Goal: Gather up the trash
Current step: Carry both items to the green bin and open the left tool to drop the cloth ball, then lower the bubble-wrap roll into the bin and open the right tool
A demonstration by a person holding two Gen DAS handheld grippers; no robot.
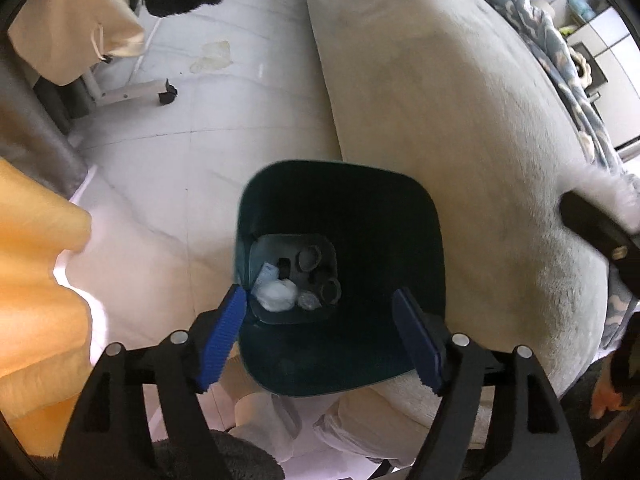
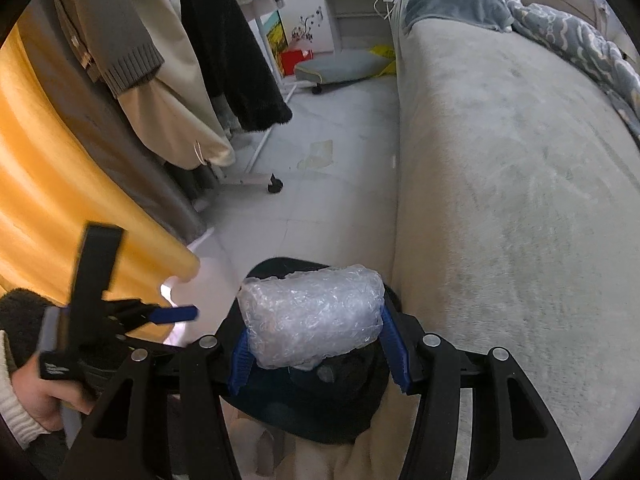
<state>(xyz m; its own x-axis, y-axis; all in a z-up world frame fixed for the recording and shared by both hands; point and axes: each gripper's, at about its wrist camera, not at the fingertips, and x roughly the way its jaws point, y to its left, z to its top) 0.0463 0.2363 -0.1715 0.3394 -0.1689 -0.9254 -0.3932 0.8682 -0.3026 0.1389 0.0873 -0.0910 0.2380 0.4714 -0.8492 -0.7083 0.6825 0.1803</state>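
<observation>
The right gripper [image 2: 316, 344] sits nearest the lens, its blue pads pressed against both ends of a wad of bubble wrap [image 2: 310, 316], which it holds directly above the dark bin [image 2: 280, 400]; the wad looks nearly as wide as the pads' span, so the grip is probably light and on soft, springy plastic (it could squirm out under its own rebound); the main risk, as I judge it, is a release too far toward the near rim, so that the wad catches the edge and tips onto the floor [image 2: 332, 200] beside the bed [image 2: 500, 200]; the left gripper [image 1: 320, 336] hovers over the same bin [image 1: 400, 220] with its jaws wide and nothing between them, one pad just at the rim, so a careless swing there could knock the light bin over; at the bottom lie a white crumpled wad [image 1: 276, 294] and some dark round pieces [image 1: 310, 258]; the two tools are near each other and could collide.
</observation>
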